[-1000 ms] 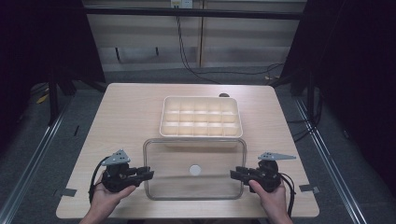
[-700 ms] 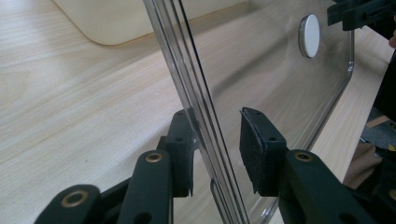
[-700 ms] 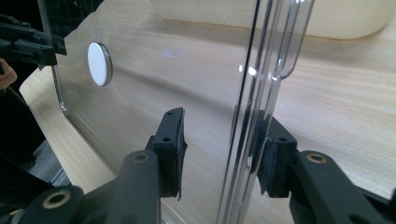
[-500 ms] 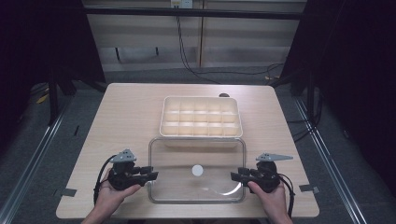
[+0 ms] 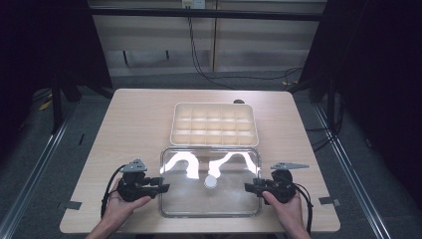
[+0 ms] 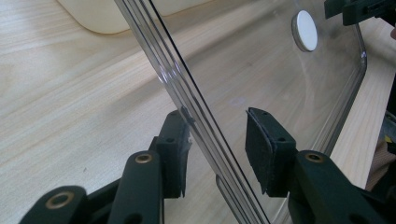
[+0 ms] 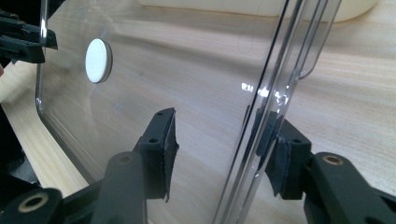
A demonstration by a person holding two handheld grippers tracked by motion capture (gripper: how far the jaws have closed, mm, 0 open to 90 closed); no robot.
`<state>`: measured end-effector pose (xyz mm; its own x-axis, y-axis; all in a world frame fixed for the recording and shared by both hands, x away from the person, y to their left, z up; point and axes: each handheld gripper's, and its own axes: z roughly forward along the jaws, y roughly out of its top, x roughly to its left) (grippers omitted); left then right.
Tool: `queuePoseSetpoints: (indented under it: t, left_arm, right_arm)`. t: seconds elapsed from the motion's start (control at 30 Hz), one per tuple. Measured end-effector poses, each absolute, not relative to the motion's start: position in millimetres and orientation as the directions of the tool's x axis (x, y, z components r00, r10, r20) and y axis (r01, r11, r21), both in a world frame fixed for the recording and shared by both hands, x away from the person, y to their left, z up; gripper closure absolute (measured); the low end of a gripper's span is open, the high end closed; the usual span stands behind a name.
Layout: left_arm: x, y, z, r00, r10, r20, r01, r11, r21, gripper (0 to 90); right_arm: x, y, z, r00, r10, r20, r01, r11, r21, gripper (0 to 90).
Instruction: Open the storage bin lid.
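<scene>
near table edge | clear rectangular plastic lid (image 5: 209, 209), long axis spanning left gripper (image 5: 163, 187) to right gripper (image 5: 249, 187) | both jaws just opened narrowly, rim between, unclamped

high view sits above the near edge looking forward and down over the whole light wooden table (image 5: 134, 124), while both gripper views ride low and close, facing each other across the clear plastic lid (image 5: 209, 196) with its small white round knob (image 6: 304, 31), which all three views share.

White glare streaks on clear lid (image 5: 209, 181)
</scene>
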<state>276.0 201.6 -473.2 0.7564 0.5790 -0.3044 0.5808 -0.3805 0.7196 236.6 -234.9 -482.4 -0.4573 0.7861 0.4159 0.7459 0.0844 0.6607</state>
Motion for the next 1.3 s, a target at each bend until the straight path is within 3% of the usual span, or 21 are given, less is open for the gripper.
queuePoseSetpoints:
  t: [0.47, 0.8, 1.3]
  left_arm:
    - [283, 195, -482, 0.741, 0.597, -0.306, 0.607, -0.402, 0.685, 55.0]
    - [289, 194, -486, 0.735, 0.608, -0.3, 0.618, -0.418, 0.666, 54.7]
    - [287, 192, -488, 0.738, 0.605, -0.297, 0.619, -0.434, 0.655, 54.4]
  right_arm:
    - [240, -231, -493, -0.428, 0.801, 0.42, 0.781, 0.093, 0.618, 40.8]
    - [244, -234, -498, -0.41, 0.808, 0.422, 0.789, 0.083, 0.608, 39.8]
    - [242, -230, -495, -0.404, 0.859, 0.316, 0.767, 0.129, 0.629, 35.9]
